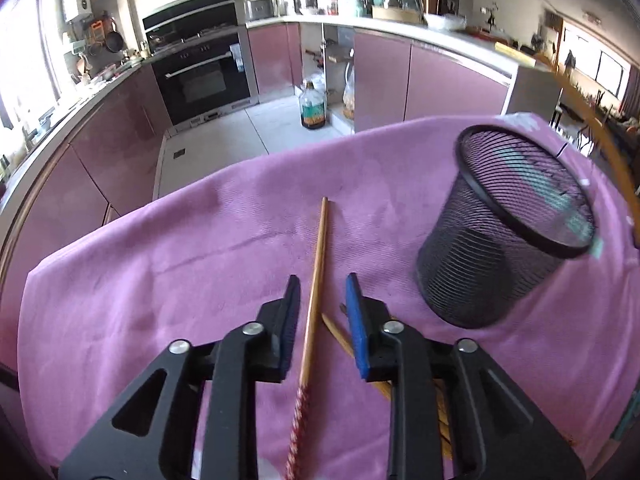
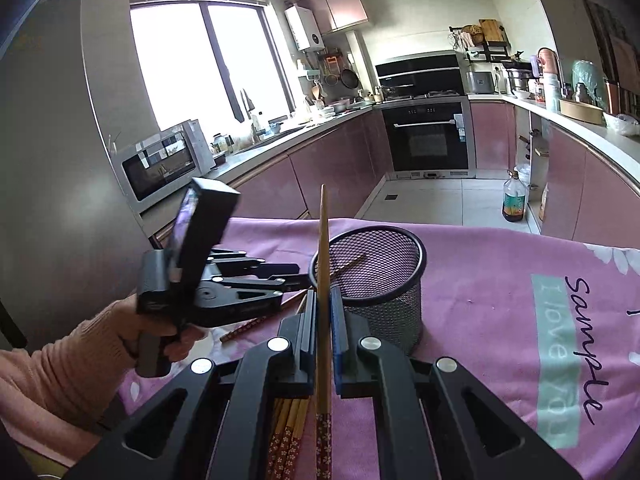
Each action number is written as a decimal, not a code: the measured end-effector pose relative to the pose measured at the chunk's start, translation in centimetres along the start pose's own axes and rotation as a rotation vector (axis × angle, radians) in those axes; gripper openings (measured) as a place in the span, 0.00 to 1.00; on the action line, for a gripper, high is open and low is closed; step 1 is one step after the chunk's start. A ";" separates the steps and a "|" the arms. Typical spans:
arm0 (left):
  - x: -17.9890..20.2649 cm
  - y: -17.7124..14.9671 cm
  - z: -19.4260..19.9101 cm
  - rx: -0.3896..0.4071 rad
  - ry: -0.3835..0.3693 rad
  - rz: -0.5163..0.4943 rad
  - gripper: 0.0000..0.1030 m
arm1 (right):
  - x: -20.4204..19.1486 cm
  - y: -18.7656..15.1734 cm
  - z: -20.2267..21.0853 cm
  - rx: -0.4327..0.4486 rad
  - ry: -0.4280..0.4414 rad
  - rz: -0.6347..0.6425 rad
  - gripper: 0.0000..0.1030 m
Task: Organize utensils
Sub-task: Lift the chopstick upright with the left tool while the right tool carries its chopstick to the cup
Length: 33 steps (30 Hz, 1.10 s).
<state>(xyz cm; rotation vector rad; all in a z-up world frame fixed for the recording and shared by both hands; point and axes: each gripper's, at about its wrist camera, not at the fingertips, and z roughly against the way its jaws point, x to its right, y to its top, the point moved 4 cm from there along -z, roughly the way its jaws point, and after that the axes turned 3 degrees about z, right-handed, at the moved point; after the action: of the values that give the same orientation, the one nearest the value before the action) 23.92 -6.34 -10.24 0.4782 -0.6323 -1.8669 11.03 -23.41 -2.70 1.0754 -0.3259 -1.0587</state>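
Left gripper (image 1: 323, 294): fingers parted a little, nothing pinched. One chopstick (image 1: 317, 276) lies on the pink cloth (image 1: 160, 272) and runs straight through the gap between the two fingers, its long axis in line with the way they point. Plain tip out ahead of the fingertips, patterned red end back under the gripper body. Neither pad looks to be touching it; whether the gripper is low enough to close on it is hard to tell.

A second chopstick (image 1: 340, 334) crosses just under the right-side finger, slanting toward the gripper body, with more behind it, mostly hidden.

Mesh cup (image 1: 504, 232): ahead and to the right of the left fingers, near but apart, open mouth up. The right wrist view shows a chopstick already inside it.

Right gripper (image 2: 322, 300): clamped tight on another chopstick (image 2: 323, 280), which stands along the fingers, tip sticking out past them. The mesh cup sits just ahead and slightly right of these fingertips, so the right hand is the nearer one to the cup. A bundle of chopsticks (image 2: 288, 432) lies on the cloth below the gripper body.

Judgement: the left is set to pinch its stick; the right needs only a short reach to drop its own.
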 end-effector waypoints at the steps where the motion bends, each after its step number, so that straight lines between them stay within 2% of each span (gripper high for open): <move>1: 0.0 0.2 -0.6 -0.013 -0.003 -0.005 0.17 | 0.0 0.0 -0.2 -0.002 -0.001 -0.003 0.05; 6: -0.6 0.8 -3.8 -0.074 0.007 -0.012 0.14 | 0.5 -0.5 -0.5 -0.018 -0.005 -0.013 0.05; 10: -0.9 1.5 -4.5 -0.075 -0.011 0.006 0.08 | 0.6 -0.4 -0.6 -0.019 -0.006 -0.012 0.05; 14: -0.9 1.8 -4.7 -0.068 0.003 0.005 0.07 | 0.3 -0.1 -0.6 -0.010 -0.009 0.001 0.05; 17: -1.1 1.4 -4.0 -0.056 -0.016 0.036 0.07 | 0.0 -0.1 -0.3 -0.004 -0.008 0.009 0.05; 21: -2.0 1.1 -1.3 -0.005 -0.033 0.073 0.07 | -0.2 0.3 0.2 0.010 -0.009 0.015 0.05; 24: -3.2 1.3 2.5 0.061 -0.090 0.124 0.07 | -0.3 0.9 0.9 0.030 -0.005 0.019 0.05; 33: -5.1 1.8 13.9 0.275 -0.217 0.179 0.07 | -0.7 3.9 3.2 0.106 0.008 0.039 0.05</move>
<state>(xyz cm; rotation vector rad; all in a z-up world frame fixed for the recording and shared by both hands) 18.83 0.63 1.88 0.3841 -1.0524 -1.6814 10.67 -24.33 2.31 1.1634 -0.3990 -1.0107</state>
